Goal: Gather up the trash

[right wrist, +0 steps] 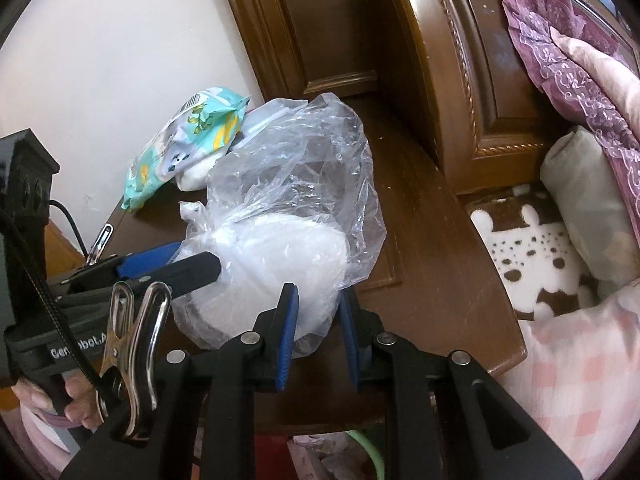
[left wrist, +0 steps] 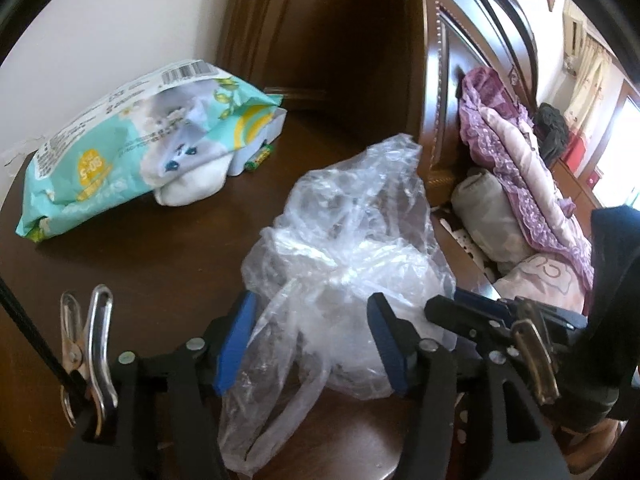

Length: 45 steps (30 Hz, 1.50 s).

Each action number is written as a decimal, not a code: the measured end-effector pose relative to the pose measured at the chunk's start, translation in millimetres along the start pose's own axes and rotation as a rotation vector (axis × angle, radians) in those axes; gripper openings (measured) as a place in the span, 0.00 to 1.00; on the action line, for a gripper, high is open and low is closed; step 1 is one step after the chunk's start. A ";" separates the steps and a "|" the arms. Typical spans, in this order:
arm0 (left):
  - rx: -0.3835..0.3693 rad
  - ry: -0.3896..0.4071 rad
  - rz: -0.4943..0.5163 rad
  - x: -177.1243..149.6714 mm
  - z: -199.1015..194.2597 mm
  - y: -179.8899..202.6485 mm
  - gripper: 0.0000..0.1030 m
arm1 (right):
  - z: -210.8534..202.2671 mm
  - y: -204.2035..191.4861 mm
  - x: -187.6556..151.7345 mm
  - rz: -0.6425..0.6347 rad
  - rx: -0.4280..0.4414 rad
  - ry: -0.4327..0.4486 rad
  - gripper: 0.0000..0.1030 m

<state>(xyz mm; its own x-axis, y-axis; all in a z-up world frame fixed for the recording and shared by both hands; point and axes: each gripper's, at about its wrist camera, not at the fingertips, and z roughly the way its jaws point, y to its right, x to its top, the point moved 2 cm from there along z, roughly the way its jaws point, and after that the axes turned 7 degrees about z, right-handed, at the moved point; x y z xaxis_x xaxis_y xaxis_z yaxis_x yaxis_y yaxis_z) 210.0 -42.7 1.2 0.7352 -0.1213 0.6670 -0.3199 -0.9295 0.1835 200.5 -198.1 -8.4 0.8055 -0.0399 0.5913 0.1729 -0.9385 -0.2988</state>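
So the right gripper (right wrist: 318, 320) is pinched on the clear plastic bag (right wrist: 288, 200), the left gripper (right wrist: 188, 262) touching the bag's far side, wipes pack (right wrist: 180, 148) right behind it.

Left wrist fisheye: close, angled down along blue-padded fingers onto dark wooden nightstand (left wrist: 168, 240), facing wall corner, bed headboard (left wrist: 440, 80) at right. Right wrist fisheye: equally close, same downward tilt, set further right, bed edge in frame. Shared ground: clear plastic bag (left wrist: 352, 248) (right wrist: 296, 200), wipes pack (left wrist: 132, 136) (right wrist: 192, 140), nightstand (right wrist: 432, 240), headboard (right wrist: 460, 80).
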 end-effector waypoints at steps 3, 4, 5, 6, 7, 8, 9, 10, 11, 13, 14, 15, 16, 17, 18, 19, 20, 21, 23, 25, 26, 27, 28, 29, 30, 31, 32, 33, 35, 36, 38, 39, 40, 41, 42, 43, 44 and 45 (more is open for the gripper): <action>-0.017 -0.006 0.028 -0.2 1.9 7.2 0.61 | -1.5 0.0 0.6 -0.002 0.004 0.002 0.22; -0.019 -0.007 0.036 -0.5 2.4 9.4 0.61 | -3.0 -0.7 0.9 -0.004 0.004 0.018 0.22; -0.017 -0.005 0.043 -0.5 3.1 11.2 0.61 | -4.7 -2.2 1.6 -0.010 0.004 0.039 0.25; -0.015 -0.003 0.048 -0.5 3.9 12.4 0.61 | -5.9 -3.1 3.0 -0.012 0.000 0.057 0.29; -0.013 -0.001 0.052 -0.7 4.0 13.0 0.61 | -6.7 -2.8 4.8 -0.010 -0.001 0.071 0.31; -0.010 0.001 0.055 -0.9 4.3 13.9 0.60 | -6.5 -2.4 6.5 -0.006 0.001 0.080 0.33; -0.009 0.003 0.059 -1.1 4.7 14.7 0.60 | -4.4 -1.2 8.8 0.001 0.003 0.081 0.34; -0.008 0.005 0.064 -1.2 5.1 15.5 0.60 | -2.0 -0.6 10.6 0.007 0.001 0.078 0.34; -0.008 0.007 0.066 -1.3 5.0 15.7 0.60 | 1.9 1.5 12.6 0.017 -0.004 0.071 0.34; -0.010 0.011 0.068 -1.5 5.3 16.1 0.60 | 10.1 4.3 14.2 0.030 -0.003 0.054 0.34; -0.009 0.013 0.066 -1.6 5.5 15.5 0.60 | 12.3 5.3 13.9 0.035 0.005 0.053 0.34; -0.014 0.016 0.062 -1.8 5.3 14.6 0.60 | 12.0 5.5 13.6 0.035 0.010 0.060 0.34; -0.023 0.020 0.057 -1.7 5.1 13.8 0.60 | 12.0 6.3 13.6 0.040 0.021 0.062 0.34; -0.033 0.023 0.050 -1.7 5.3 13.1 0.60 | 11.9 6.9 13.1 0.045 0.027 0.065 0.34; -0.040 0.028 0.049 -1.4 6.1 13.3 0.60 | 11.6 7.6 12.3 0.050 0.039 0.068 0.31; -0.041 0.032 0.049 -1.0 6.6 13.8 0.60 | 11.8 8.1 11.4 0.054 0.051 0.065 0.29; -0.040 0.037 0.050 -1.1 6.9 14.2 0.60 | 12.0 8.5 10.3 0.057 0.058 0.064 0.24; -0.036 0.041 0.055 -1.4 7.3 15.2 0.60 | 11.7 8.9 9.0 0.059 0.059 0.067 0.22; -0.026 0.046 0.069 -2.0 7.6 17.5 0.60 | 10.9 8.8 5.8 0.058 0.050 0.081 0.18; -0.015 0.052 0.078 -3.3 7.2 18.9 0.58 | 8.2 9.0 3.7 0.055 0.042 0.094 0.15; 0.000 0.053 0.085 -4.0 6.9 19.3 0.50 | 7.5 8.9 3.1 0.056 0.039 0.098 0.13; 0.014 0.054 0.088 -4.5 7.0 19.1 0.47 | 6.2 8.9 2.1 0.056 0.035 0.102 0.10; 0.007 0.053 0.092 -5.0 7.3 19.3 0.39 | 4.7 9.5 1.4 0.057 0.031 0.105 0.10; -0.008 0.053 0.092 -5.1 6.8 19.4 0.33 | 2.9 10.2 0.4 0.063 0.035 0.107 0.08; -0.020 0.054 0.092 -5.8 5.5 20.4 0.31 | 2.0 10.2 -0.4 0.067 0.038 0.107 0.08; -0.028 0.055 0.096 -6.5 4.1 22.5 0.29 | 0.5 10.2 -1.5 0.070 0.041 0.107 0.07; -0.028 0.059 0.106 -7.7 2.8 25.3 0.27 | -1.1 9.3 -3.5 0.070 0.040 0.107 0.07; -0.021 0.062 0.119 -8.9 1.8 28.6 0.26 | -1.4 8.4 -4.3 0.069 0.038 0.107 0.07; -0.005 0.067 0.144 -11.5 -0.3 33.1 0.23 | -5.1 6.4 -8.2 0.069 0.033 0.111 0.07; 0.000 0.069 0.157 -13.1 -1.9 35.2 0.23 | -6.7 5.7 -9.7 0.073 0.032 0.113 0.06; -0.010 0.069 0.165 -15.7 -5.7 36.3 0.21 | -11.2 5.9 -12.9 0.080 0.034 0.118 0.06; -0.021 0.066 0.162 -17.0 -7.8 36.1 0.20 | -13.6 5.8 -14.7 0.083 0.035 0.120 0.06; -0.030 0.063 0.157 -18.3 -9.5 36.2 0.20 | -16.9 6.1 -17.0 0.087 0.039 0.122 0.06; -0.043 0.060 0.151 -20.1 -11.8 35.9 0.20 | -21.2 6.2 -20.0 0.093 0.046 0.125 0.06; -0.048 0.058 0.147 -21.8 -14.1 35.8 0.20 | -23.9 6.5 -21.9 0.096 0.050 0.126 0.06; -0.052 0.058 0.145 -23.3 -16.5 36.3 0.20 | -28.2 5.9 -25.3 0.100 0.055 0.129 0.06; -0.056 0.058 0.146 -25.1 -19.1 37.2 0.20 | -31.5 5.2 -27.9 0.101 0.057 0.131 0.06; -0.057 0.059 0.148 -26.7 -21.9 38.7 0.20 | -32.8 3.3 -29.8 0.101 0.056 0.133 0.05</action>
<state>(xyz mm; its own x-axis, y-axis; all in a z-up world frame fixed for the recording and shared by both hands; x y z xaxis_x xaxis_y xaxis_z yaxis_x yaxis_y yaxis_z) 164.8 -67.9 6.3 0.6416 -0.2333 0.7307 -0.4569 -0.8814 0.1199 158.4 -211.3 -2.4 0.7391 -0.1811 0.6488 0.1293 -0.9071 -0.4005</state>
